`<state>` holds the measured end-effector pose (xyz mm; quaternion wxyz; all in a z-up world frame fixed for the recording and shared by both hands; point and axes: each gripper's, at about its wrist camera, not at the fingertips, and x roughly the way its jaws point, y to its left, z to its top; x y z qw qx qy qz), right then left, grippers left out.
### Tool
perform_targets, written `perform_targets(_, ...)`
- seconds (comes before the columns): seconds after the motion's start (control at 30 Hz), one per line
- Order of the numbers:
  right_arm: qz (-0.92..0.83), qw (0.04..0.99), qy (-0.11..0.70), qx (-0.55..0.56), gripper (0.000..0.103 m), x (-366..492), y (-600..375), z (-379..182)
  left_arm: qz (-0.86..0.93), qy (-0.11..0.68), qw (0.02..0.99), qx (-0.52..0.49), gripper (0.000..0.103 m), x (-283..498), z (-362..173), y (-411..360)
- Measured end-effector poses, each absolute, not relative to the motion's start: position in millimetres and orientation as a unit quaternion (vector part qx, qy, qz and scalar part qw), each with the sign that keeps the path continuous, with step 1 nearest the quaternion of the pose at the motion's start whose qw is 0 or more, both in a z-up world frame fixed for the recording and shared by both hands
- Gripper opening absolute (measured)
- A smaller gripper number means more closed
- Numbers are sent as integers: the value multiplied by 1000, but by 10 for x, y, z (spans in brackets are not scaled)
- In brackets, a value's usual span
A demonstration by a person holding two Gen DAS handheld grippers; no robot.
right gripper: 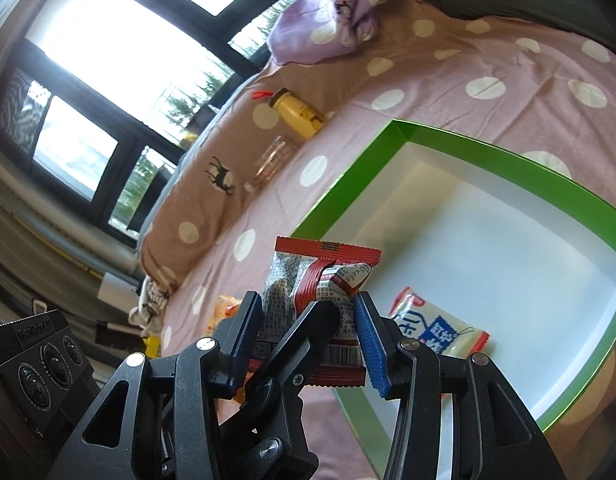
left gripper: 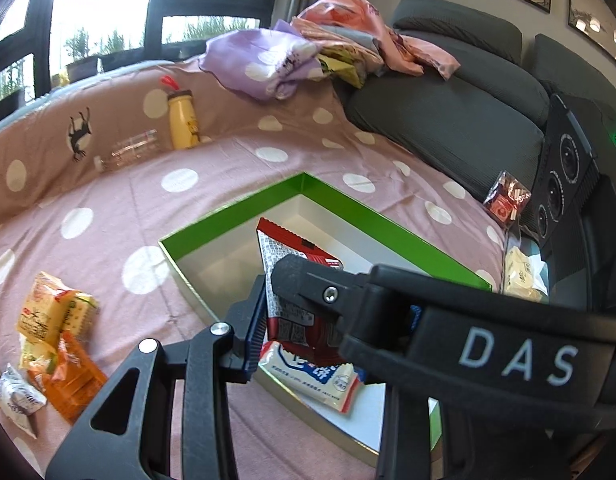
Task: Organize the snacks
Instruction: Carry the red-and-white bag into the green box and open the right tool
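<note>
Snacks sit partly sorted: a white-and-blue packet (right gripper: 440,330) lies inside the green-rimmed box (right gripper: 460,140) on the dotted pink bedspread (left gripper: 108,200). We see both grippers clamped on one red-and-silver packet (right gripper: 320,280), held upright over the box's near edge. Our left gripper (left gripper: 286,300) and right gripper (right gripper: 308,320) meet there, angled downward. More packets (left gripper: 52,332) lie loose beside the box.
</note>
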<state>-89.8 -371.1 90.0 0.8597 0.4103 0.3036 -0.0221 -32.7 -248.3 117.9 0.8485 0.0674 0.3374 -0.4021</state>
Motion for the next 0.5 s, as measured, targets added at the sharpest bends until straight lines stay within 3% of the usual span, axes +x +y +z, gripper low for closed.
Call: perform_targets(0.5,-61,819,364,440,51,-752,-3907,573,-412,412,810,68,33,-173,870,-2709)
